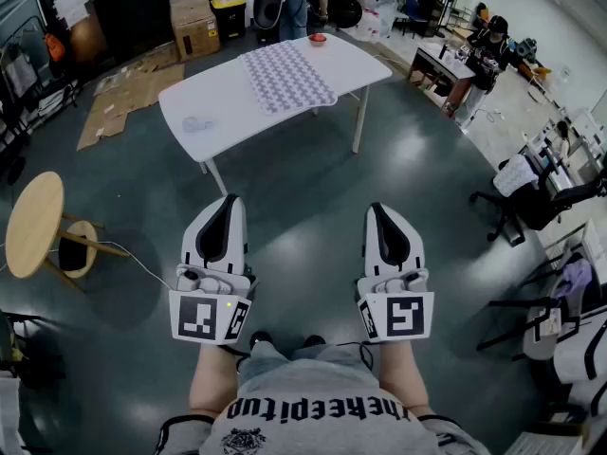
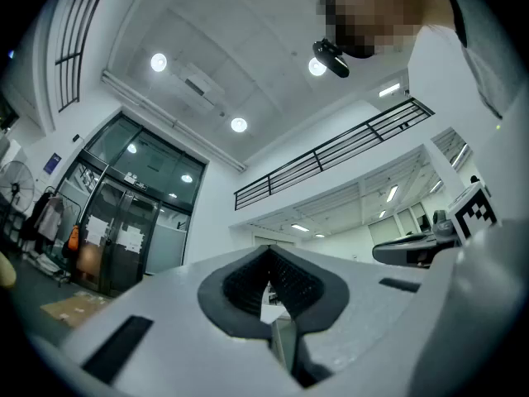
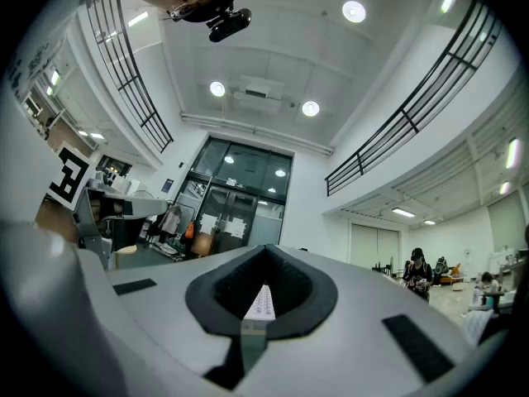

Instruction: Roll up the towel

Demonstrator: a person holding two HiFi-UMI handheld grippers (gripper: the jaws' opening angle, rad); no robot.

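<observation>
Checked grey-and-white towel [image 1: 285,76] lies flat and unrolled on the white table [image 1: 213,112] at twelve o'clock, well apart from both grippers; the left gripper [image 1: 226,203] at seven o'clock and the right gripper [image 1: 381,210] at five o'clock hover above the floor [image 1: 313,183], jaws closed on nothing; a round wooden stool [image 1: 33,224] stands at nine o'clock.

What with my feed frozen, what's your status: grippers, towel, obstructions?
Left gripper and right gripper shut, empty, over floor. Towel flat, unrolled, on white table ahead. Small red object beside its far end.
</observation>
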